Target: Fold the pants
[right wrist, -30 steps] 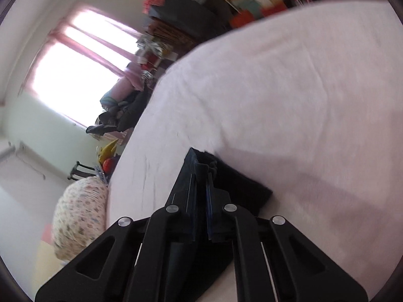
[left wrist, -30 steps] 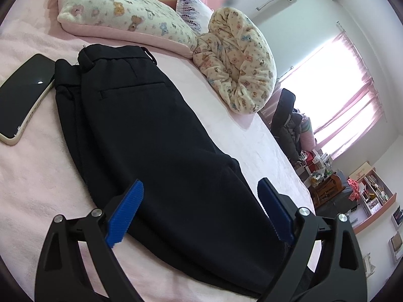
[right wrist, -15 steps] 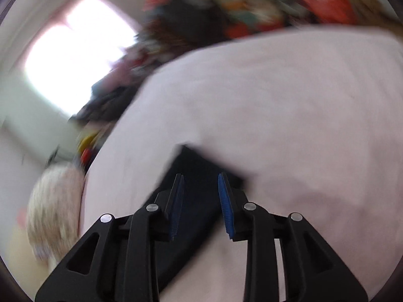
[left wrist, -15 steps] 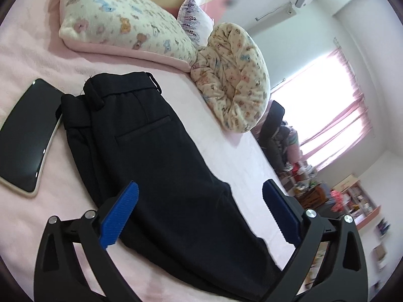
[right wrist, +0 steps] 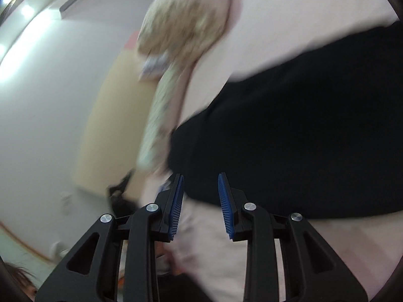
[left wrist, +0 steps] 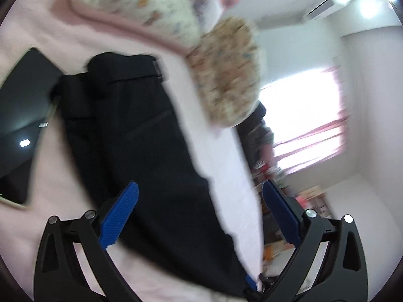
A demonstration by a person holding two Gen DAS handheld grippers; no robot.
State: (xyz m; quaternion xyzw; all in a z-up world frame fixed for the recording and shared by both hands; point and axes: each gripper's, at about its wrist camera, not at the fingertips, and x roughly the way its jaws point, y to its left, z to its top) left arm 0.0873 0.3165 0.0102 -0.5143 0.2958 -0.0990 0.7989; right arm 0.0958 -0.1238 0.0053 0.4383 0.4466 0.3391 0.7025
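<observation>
Black pants (left wrist: 141, 138) lie folded lengthwise on the pink bed (left wrist: 30, 226), waistband toward the pillows. My left gripper (left wrist: 199, 201) is wide open and empty, hovering above the leg part of the pants. In the right wrist view the pants (right wrist: 302, 138) fill the right side as a dark mass. My right gripper (right wrist: 200, 191) is open by a narrow gap and empty, its tips at the pants' edge. Both views are motion-blurred.
A black phone (left wrist: 22, 125) lies on the bed left of the waistband. A printed pillow (left wrist: 136, 5) and a rolled printed blanket (left wrist: 226, 75) lie beyond the pants. A bright window (left wrist: 309, 115) and a cluttered room lie past the bed's far edge.
My right gripper let go of the pant hem, opened, and swung round toward the pillow end. My left gripper stayed open and shifted over the pants.
</observation>
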